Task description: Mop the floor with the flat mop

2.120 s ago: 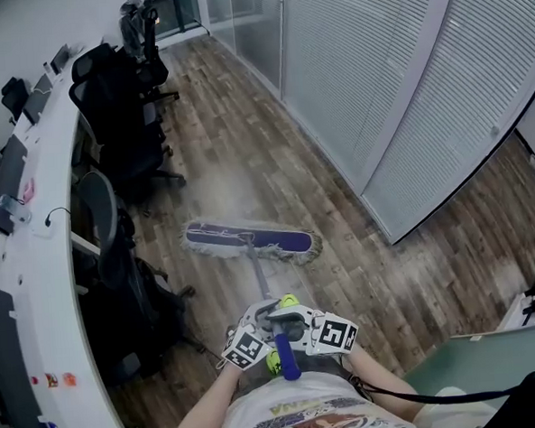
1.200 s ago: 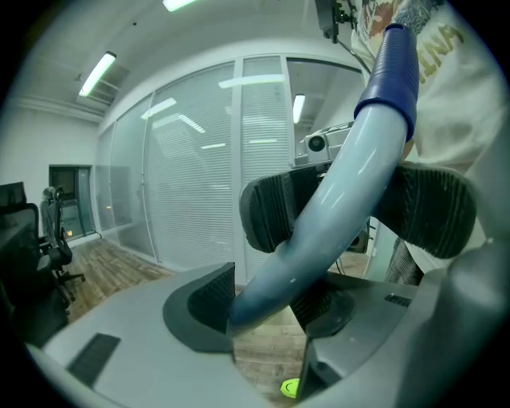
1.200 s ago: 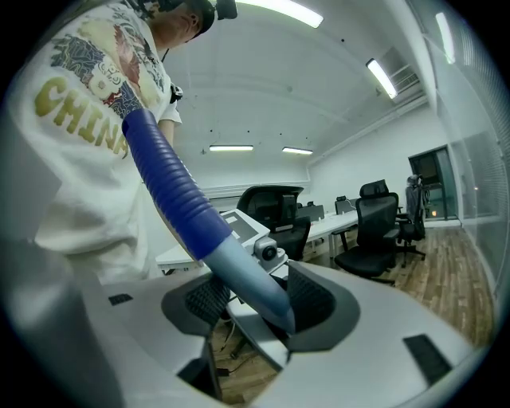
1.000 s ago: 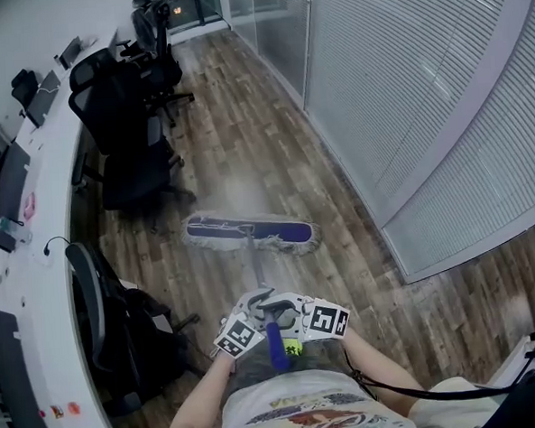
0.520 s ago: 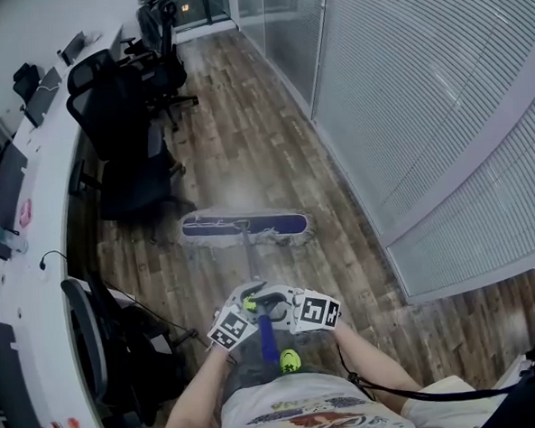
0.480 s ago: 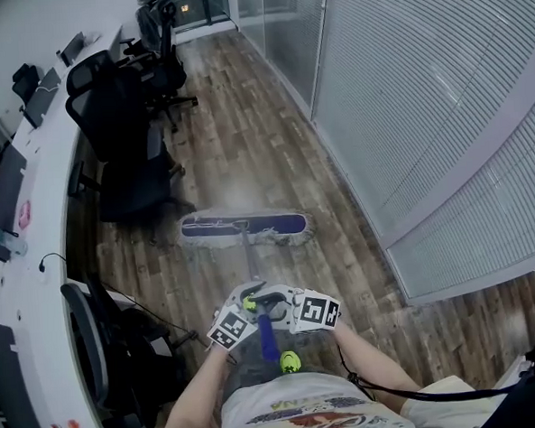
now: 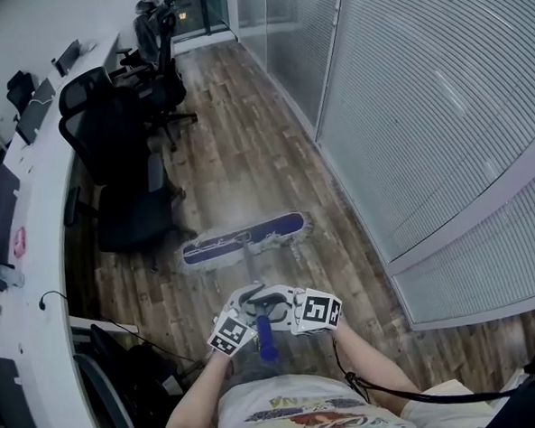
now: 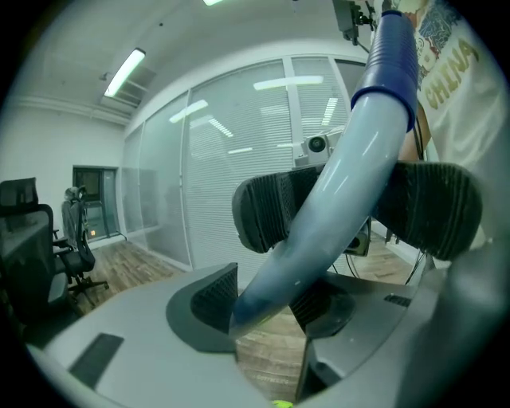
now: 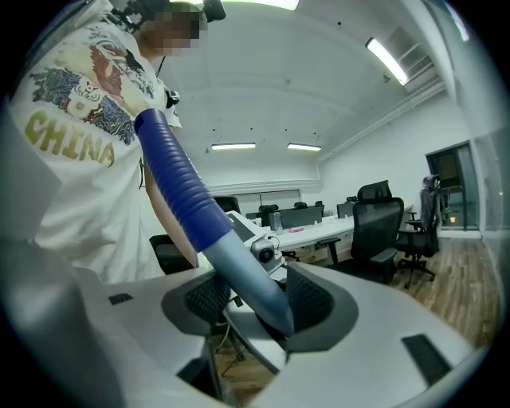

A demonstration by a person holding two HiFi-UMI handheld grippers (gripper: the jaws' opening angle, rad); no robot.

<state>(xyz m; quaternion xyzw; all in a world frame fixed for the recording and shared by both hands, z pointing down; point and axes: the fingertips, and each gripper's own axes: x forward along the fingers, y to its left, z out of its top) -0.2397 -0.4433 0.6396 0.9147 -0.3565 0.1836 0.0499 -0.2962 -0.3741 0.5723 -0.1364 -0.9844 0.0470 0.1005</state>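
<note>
Both tongs grip the mop handle (image 7: 251,266) just below its blue grip (image 7: 267,338). My left tongs (image 8: 267,307) and right tongs (image 9: 259,307) each have their jaws closed hard on the grey shaft, facing one another. The mop head (image 7: 244,238) lies flat on the wood floor (image 7: 245,138), skewed so that its right end sits farther from me. Black chairs (image 7: 124,163) stand just left of the mop head, and the glass wall (image 7: 406,110) is well to its right. For a good stroke I'd press the pad evenly, square it to the planks, and steer it short of the chair bases.
</note>
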